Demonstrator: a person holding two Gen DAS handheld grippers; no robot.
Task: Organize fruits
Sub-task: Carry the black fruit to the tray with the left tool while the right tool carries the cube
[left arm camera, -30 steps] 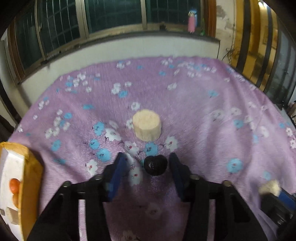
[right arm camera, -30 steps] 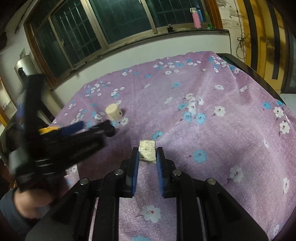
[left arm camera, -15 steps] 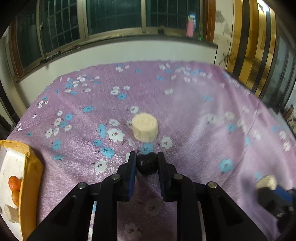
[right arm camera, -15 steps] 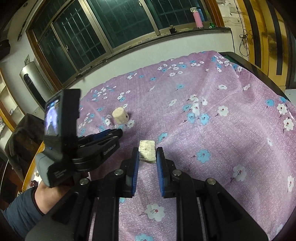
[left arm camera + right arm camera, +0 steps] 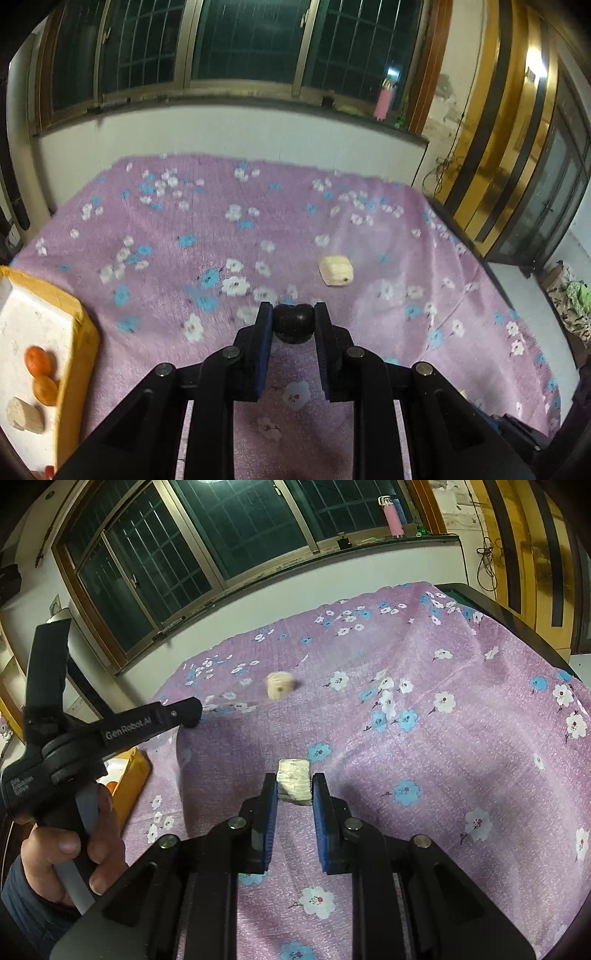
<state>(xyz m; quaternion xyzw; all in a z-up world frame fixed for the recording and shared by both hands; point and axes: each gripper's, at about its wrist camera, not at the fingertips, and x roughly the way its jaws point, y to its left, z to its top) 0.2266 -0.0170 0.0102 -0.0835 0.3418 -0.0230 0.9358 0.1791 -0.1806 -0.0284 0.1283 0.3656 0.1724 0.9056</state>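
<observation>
Left wrist view: left gripper jaws have just been closing and now pinch the small dark rounded fruit, lifted off the purple flowered cloth vs 1 s ago. Pale cylindrical chunk now sits further off. Right gripper is clamped on a pale rough-cut block. Next, prob. carry to the yellow-edged white box w/ 2 orange fruits.

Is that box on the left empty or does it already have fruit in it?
Not empty. The box already holds two orange fruits and a pale chunk on its white inside.
</observation>
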